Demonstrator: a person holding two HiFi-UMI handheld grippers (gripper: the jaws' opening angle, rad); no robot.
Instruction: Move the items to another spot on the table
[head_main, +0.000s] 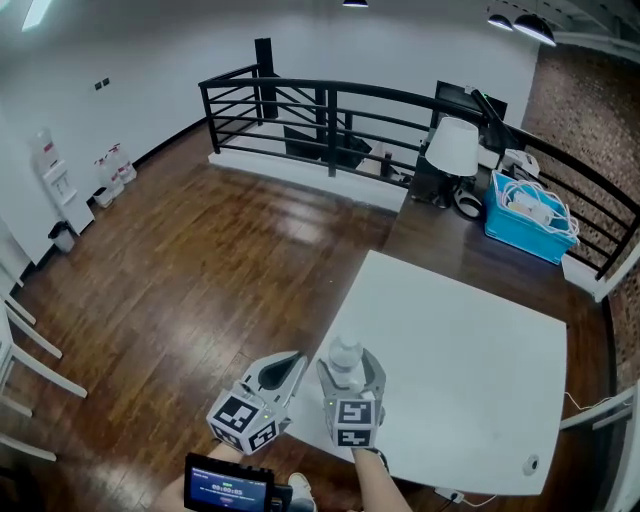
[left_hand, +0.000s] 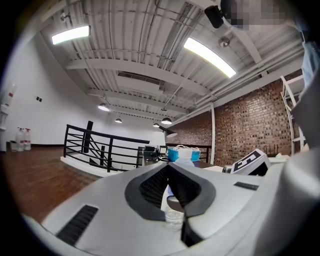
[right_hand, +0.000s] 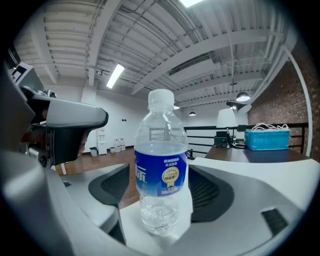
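Note:
A clear water bottle (head_main: 346, 356) with a blue label and white cap stands upright near the near-left corner of the white table (head_main: 470, 360). My right gripper (head_main: 350, 366) is open around it, one jaw on each side. In the right gripper view the bottle (right_hand: 161, 175) rests on the tabletop with a gap to each dark pad, midway in the right gripper (right_hand: 160, 194). My left gripper (head_main: 292, 362) hangs just left of the bottle, beyond the table's left edge, shut and holding nothing. In the left gripper view the left gripper (left_hand: 168, 168) has its jaws together, and the bottle (left_hand: 175, 218) shows behind them.
A small round object (head_main: 531, 463) lies near the table's near-right corner. Beyond the table a dark desk carries a white lamp (head_main: 452, 148) and a blue basket (head_main: 530, 212) of cables. A black railing (head_main: 330, 105) runs behind. Wooden floor (head_main: 200, 270) lies left of the table.

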